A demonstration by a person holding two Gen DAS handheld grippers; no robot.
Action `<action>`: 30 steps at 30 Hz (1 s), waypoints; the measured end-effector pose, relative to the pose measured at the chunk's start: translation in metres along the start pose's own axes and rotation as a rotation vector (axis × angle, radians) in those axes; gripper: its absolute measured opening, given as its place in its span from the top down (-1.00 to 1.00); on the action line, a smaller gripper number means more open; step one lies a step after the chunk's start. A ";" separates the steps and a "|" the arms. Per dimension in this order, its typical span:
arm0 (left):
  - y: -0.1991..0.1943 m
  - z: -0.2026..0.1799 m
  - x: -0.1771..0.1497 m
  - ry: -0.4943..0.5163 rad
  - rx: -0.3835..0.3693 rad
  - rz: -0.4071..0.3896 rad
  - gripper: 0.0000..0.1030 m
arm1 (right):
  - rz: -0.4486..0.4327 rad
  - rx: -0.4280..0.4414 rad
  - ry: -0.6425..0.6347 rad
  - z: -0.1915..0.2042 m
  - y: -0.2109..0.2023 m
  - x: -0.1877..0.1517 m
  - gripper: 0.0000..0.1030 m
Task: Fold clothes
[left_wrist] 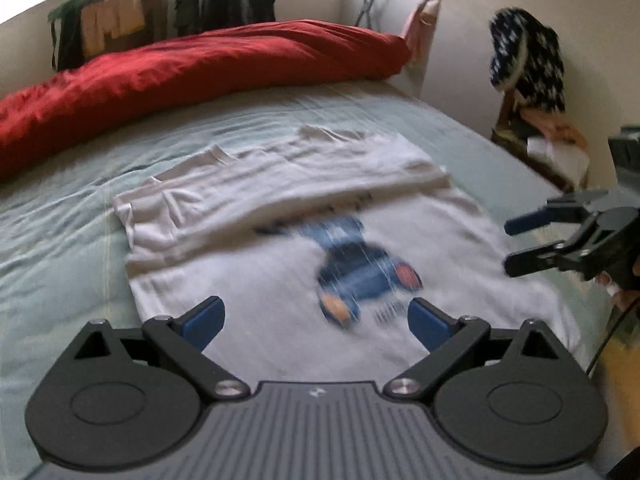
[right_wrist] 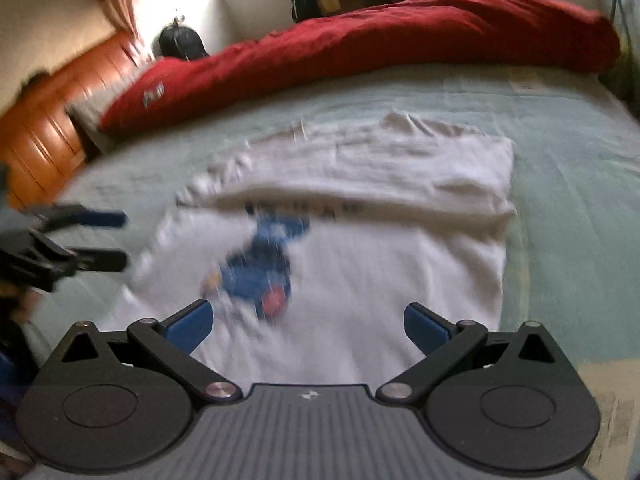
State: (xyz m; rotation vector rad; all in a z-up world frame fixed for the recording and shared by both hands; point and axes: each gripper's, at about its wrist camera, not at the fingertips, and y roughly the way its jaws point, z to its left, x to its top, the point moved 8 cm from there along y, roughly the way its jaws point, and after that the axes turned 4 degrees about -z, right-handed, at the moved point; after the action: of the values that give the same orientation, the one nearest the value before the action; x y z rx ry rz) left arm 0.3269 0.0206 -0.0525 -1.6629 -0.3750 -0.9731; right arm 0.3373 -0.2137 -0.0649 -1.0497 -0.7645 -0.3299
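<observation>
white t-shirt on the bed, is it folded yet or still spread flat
Partly folded. The white t-shirt has its far portion turned over onto itself, its edge lying across the top of the blue print; the near part lies spread flat.

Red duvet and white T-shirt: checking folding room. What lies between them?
Only bare pale green sheet between red duvet and white T-shirt, in both wrist views.
</observation>
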 end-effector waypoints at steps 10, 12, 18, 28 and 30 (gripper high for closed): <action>-0.011 -0.045 -0.093 0.002 0.069 -0.009 -0.91 | -0.015 -0.112 -0.143 0.043 0.004 -0.101 -1.00; -0.012 -0.043 -0.106 -0.047 0.074 -0.019 -0.99 | -0.048 -0.148 -0.189 0.047 0.003 -0.111 -1.00; -0.024 -0.038 -0.123 -0.107 0.078 -0.055 -0.99 | -0.085 -0.182 -0.166 0.047 0.003 -0.115 -1.00; -0.048 -0.027 -0.141 -0.170 0.076 -0.089 -0.99 | -0.143 -0.195 -0.169 0.048 0.000 -0.122 -1.00; -0.053 -0.027 -0.138 -0.175 0.079 -0.105 -0.99 | -0.157 -0.197 -0.171 0.048 0.000 -0.124 -1.00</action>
State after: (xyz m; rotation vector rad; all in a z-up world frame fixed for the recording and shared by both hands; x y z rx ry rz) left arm 0.1952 0.0459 -0.1211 -1.6740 -0.6154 -0.8802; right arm 0.2308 -0.1848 -0.1385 -1.2171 -0.9856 -0.4609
